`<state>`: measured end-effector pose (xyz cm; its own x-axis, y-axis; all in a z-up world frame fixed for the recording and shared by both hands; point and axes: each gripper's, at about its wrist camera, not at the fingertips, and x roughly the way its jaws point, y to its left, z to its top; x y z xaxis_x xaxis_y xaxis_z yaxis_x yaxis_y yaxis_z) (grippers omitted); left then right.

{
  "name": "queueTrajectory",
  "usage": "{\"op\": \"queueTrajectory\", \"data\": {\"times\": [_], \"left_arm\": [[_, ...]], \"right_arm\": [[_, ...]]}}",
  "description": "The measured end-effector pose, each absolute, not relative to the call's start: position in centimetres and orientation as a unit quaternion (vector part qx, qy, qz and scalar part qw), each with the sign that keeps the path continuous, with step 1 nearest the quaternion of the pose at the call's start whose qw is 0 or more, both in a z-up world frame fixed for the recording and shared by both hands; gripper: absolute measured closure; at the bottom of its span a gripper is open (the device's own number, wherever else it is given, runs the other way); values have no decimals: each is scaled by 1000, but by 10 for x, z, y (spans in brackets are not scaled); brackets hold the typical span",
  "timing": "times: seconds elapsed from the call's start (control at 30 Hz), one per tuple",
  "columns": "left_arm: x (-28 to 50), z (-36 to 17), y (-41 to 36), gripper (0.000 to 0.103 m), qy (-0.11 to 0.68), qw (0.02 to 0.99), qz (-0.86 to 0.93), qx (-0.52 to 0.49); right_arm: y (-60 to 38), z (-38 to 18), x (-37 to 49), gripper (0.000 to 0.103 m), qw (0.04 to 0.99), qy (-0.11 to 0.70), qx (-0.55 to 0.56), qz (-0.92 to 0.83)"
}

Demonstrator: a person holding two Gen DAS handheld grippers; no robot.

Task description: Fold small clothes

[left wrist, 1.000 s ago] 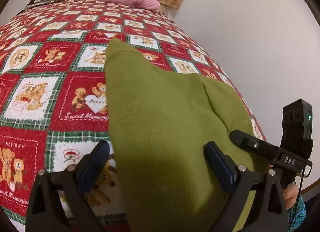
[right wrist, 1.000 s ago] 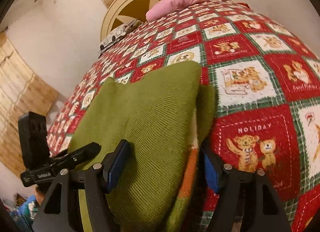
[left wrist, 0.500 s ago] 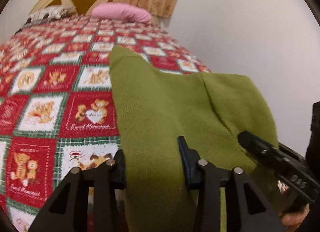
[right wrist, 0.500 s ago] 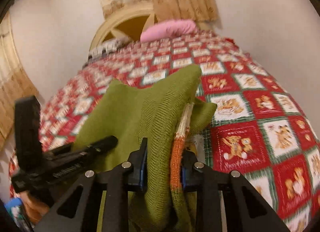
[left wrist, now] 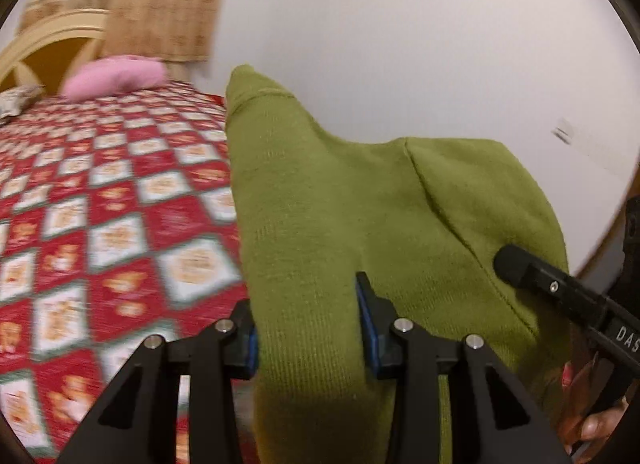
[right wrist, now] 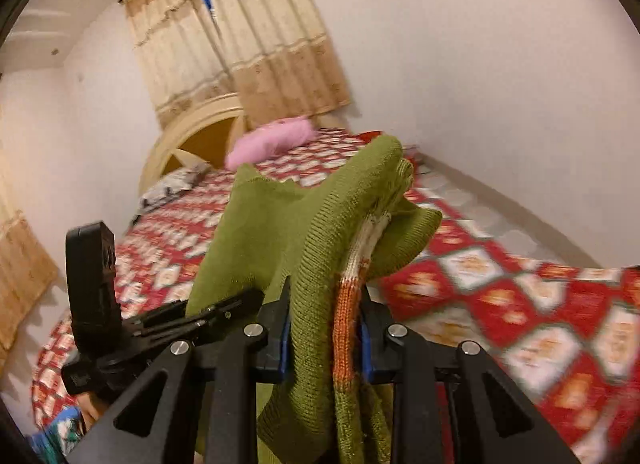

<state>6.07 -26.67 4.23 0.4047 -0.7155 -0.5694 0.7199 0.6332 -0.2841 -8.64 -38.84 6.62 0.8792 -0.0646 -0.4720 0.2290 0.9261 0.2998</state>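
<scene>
Teddy-print bedspread is filling frame left w/ pink pillow upper left; left tool & right tool are both clamping green knit sweater, hanging mid-frame above bed.

Matt ribbed-knit green garment, printed cloth bedspread, matt black plastic gripper

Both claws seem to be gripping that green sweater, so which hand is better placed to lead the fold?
Probably the right claw: it pinches the bunched edge of the green sweater with the orange stripe. The left claw clamps a broader flat fold.
</scene>
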Motion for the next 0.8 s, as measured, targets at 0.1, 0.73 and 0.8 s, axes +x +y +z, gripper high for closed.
{"op": "queueTrajectory", "data": {"times": [0.1, 0.73, 0.8], "left_arm": [[48, 31, -302, 63, 358, 816, -454, 1], [67, -36, -344, 24, 447, 805, -389, -2], [44, -26, -326, 24, 418, 821, -390, 3]], "right_arm": [[-421, 57, -114, 77, 948, 244, 164, -123], [-527, -32, -166, 61, 898, 265, 268, -229], [-507, -15, -186, 61, 908, 263, 204, -256]]}}
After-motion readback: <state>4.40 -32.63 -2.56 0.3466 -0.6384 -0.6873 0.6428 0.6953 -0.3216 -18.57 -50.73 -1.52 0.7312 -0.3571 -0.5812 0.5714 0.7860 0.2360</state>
